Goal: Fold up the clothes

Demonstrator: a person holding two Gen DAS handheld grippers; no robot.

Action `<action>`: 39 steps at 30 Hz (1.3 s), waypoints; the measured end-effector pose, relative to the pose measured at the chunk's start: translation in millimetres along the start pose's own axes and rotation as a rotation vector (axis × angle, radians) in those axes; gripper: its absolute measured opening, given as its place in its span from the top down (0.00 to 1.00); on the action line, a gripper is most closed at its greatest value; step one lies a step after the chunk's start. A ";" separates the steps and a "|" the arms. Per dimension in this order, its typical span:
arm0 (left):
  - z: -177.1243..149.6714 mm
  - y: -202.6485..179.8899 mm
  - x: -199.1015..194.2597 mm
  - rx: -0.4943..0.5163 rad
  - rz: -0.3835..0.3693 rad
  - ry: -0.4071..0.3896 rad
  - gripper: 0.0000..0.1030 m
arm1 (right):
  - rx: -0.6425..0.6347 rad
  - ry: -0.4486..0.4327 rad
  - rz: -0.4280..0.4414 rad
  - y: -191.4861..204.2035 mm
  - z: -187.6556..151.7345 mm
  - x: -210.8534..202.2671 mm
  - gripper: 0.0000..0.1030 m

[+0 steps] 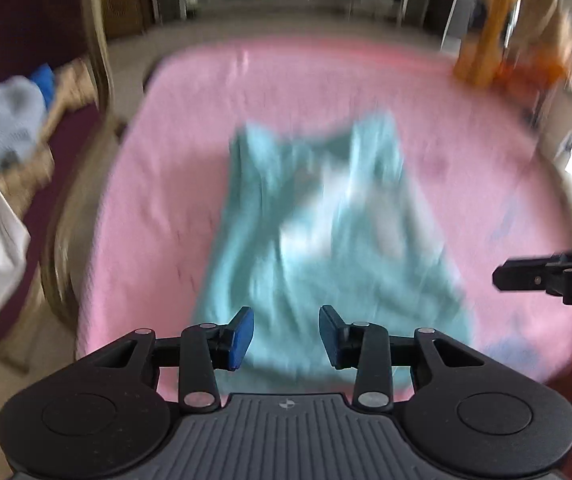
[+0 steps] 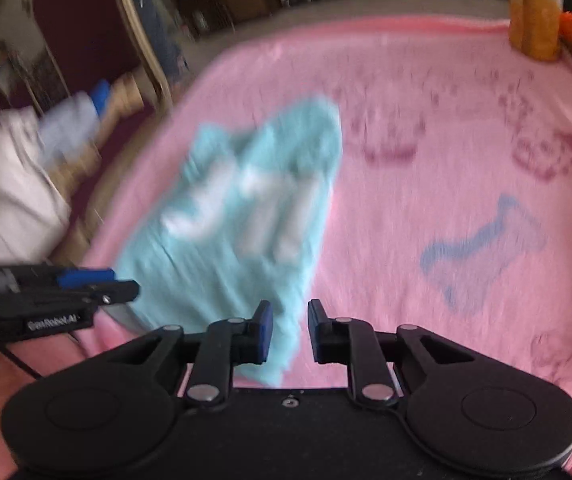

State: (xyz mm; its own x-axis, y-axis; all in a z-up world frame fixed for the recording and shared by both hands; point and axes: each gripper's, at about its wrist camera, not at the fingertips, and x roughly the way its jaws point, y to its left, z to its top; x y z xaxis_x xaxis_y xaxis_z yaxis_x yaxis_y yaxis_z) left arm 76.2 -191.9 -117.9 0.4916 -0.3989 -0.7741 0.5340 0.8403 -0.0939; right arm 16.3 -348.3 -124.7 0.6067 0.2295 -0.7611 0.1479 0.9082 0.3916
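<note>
A teal shirt [image 1: 306,240] with white print lies crumpled flat on the pink blanket [image 1: 157,168], its bottom hem towards me. My left gripper [image 1: 286,336] hovers over the shirt's near edge, jaws apart with nothing between its blue pads. In the right wrist view the same shirt [image 2: 237,216] lies to the left, on the pink blanket [image 2: 426,184]. My right gripper [image 2: 290,332] hangs over the shirt's near right corner, jaws narrowly apart and empty. Each gripper shows in the other's view: the right gripper [image 1: 504,276] at the right edge, the left gripper [image 2: 125,286] at the left edge. Both views are blurred.
A chair with a curved wooden frame [image 1: 99,60] stands left of the table, holding a pile of pale blue and white clothes [image 1: 1,132]. Orange and yellow objects [image 2: 534,12] stand at the far right corner. The blanket carries printed bone [image 2: 482,252] and paw shapes.
</note>
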 end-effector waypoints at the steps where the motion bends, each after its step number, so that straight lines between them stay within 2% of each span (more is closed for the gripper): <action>1: 7.4 4.4 -8.3 -0.016 -0.012 -0.045 0.61 | 0.012 -0.028 0.027 -1.1 9.9 -11.7 0.81; 3: 23.7 12.0 -17.4 -0.042 -0.015 -0.117 0.56 | -0.009 -0.089 0.055 -0.7 28.7 -33.9 0.79; 5: 40.0 18.9 -19.1 -0.063 -0.006 -0.173 0.45 | -0.052 -0.133 0.065 2.3 48.1 -45.3 0.73; 7: 56.0 21.0 -0.4 -0.071 0.022 -0.190 0.42 | -0.071 -0.153 0.081 -1.2 63.0 -41.0 0.62; 8: 63.1 23.8 13.2 -0.080 0.035 -0.192 0.42 | -0.068 -0.159 0.091 -6.4 70.4 -33.0 0.62; 12: 88.3 33.9 77.2 -0.109 0.114 -0.140 0.44 | 0.059 -0.144 0.124 -43.8 87.1 17.8 0.61; 17: 100.7 44.2 118.8 -0.131 0.064 -0.088 0.42 | 0.232 -0.133 0.171 -82.9 94.4 70.3 0.61; 21: 103.7 43.3 143.9 -0.125 0.076 -0.026 0.46 | 0.202 -0.131 0.157 -85.4 102.5 91.7 0.61; 24: 101.7 41.8 149.6 -0.131 0.064 0.003 0.48 | 0.243 -0.118 0.172 -90.1 106.1 104.9 0.61; 27: 102.0 43.2 152.9 -0.149 0.040 0.016 0.55 | 0.265 -0.104 0.178 -91.4 106.6 112.7 0.61; 29: 102.7 43.7 157.3 -0.164 0.025 0.037 0.68 | 0.272 -0.098 0.174 -91.9 105.8 115.2 0.61; 31: 103.1 43.6 162.3 -0.171 0.012 0.057 0.74 | 0.282 -0.098 0.170 -93.0 105.2 116.6 0.61; 33: 102.3 40.7 160.2 -0.163 0.018 0.043 0.81 | 0.293 -0.105 0.168 -94.1 105.7 116.9 0.61; 34: 102.0 39.1 158.9 -0.158 0.021 0.035 0.89 | 0.297 -0.111 0.168 -94.8 106.1 117.1 0.61; 35: 101.6 37.6 157.6 -0.153 0.025 0.027 0.93 | 0.303 -0.115 0.168 -95.7 106.4 118.2 0.61; 36: 101.2 36.1 156.3 -0.149 0.028 0.019 0.93 | 0.311 -0.118 0.170 -96.7 106.6 119.7 0.61; 39: 100.7 24.3 151.5 -0.101 0.104 -0.046 0.95 | 0.328 -0.110 0.171 -98.5 107.6 130.4 0.61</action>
State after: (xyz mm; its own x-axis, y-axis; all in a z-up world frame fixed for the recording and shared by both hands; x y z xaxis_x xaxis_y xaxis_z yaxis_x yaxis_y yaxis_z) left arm 232.9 -268.8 -174.4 0.5725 -0.3224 -0.7538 0.4080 0.9095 -0.0791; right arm 164.8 -445.5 -206.9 0.7219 0.3126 -0.6174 0.2686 0.6956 0.6663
